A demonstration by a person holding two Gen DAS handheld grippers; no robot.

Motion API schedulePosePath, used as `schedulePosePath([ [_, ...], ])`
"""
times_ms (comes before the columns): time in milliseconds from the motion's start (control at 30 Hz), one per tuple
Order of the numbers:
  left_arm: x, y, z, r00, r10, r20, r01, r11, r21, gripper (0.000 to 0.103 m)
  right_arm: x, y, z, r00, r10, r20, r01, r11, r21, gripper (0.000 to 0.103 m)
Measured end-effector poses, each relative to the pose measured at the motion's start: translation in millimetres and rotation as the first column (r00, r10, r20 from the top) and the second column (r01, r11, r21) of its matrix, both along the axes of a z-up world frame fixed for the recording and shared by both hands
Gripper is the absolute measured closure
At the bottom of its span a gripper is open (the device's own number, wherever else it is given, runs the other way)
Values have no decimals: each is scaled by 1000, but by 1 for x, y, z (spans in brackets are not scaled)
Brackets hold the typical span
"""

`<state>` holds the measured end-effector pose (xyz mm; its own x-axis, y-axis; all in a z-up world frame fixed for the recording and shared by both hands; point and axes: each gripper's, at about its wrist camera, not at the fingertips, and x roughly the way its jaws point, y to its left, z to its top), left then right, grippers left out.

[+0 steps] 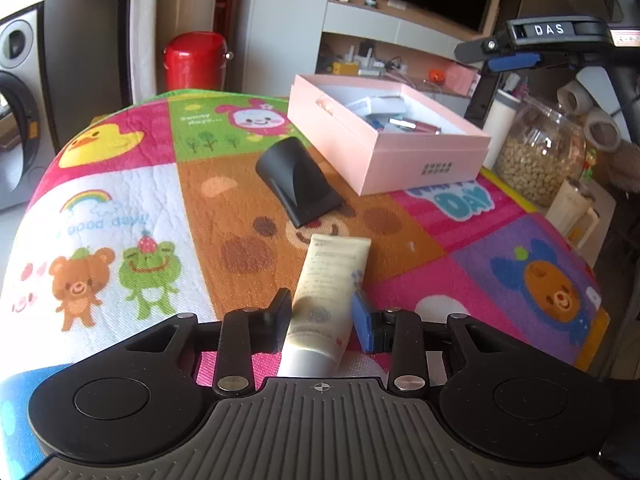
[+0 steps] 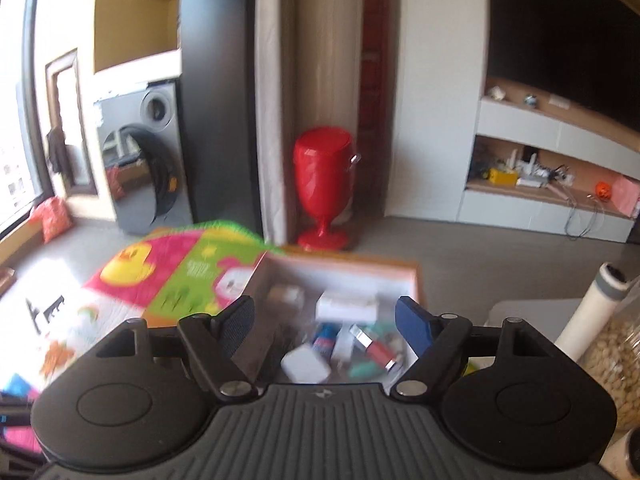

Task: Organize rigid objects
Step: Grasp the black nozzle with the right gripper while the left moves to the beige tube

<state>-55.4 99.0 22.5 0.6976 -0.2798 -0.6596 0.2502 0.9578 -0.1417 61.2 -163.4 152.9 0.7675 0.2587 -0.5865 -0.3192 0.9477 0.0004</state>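
Item: tube [image 1: 328,300], lying on mat [image 1: 120,200], nearer than box [image 1: 384,140], black nozzle [image 1: 298,182] between them.
Left gripper [image 1: 322,316]: fingers narrow, flanking the tube; contact uncertain.
Right gripper [image 2: 324,320]: fingers wide, empty, above the box.
Advice: close squarely on the tube's firm cap end before lifting boxward.

red bin [image 2: 323,184] | washing machine [image 2: 144,152] | jar of nuts [image 1: 540,152]

Cartoon mat [image 1: 120,216]: pink box [image 1: 400,160], blk nozzle [image 1: 296,180], cream tube [image 1: 328,292].
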Motion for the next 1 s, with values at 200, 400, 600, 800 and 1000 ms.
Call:
schedulePosePath([
  [200, -2, -1, 1, 998, -52, -25, 50, 996, -69, 65, -27, 45, -42, 980, 166, -108, -168, 986, -4, 25],
  [400, -7, 13, 6, 999, 38, -12, -39, 995, -87, 65, -49, 84, -68, 957, 263, -123, -269, 962, -37, 25],
  [600, -8, 24, 3, 993, 112, -39, -114, 991, -65, 65, -46, 128, -76, 958, 287, -9, -287, 954, -87, 32],
  [800, -11, 30, 2, 990, 137, -39, -139, 988, -60, 65, -2, 178, -90, 961, 276, -6, -273, 945, -182, 35],
  [1000, -12, 29, 3, 988, 153, -32, -153, 988, -15, 65, -8, 188, -109, 944, 324, -70, -331, 908, -256, 56],
])
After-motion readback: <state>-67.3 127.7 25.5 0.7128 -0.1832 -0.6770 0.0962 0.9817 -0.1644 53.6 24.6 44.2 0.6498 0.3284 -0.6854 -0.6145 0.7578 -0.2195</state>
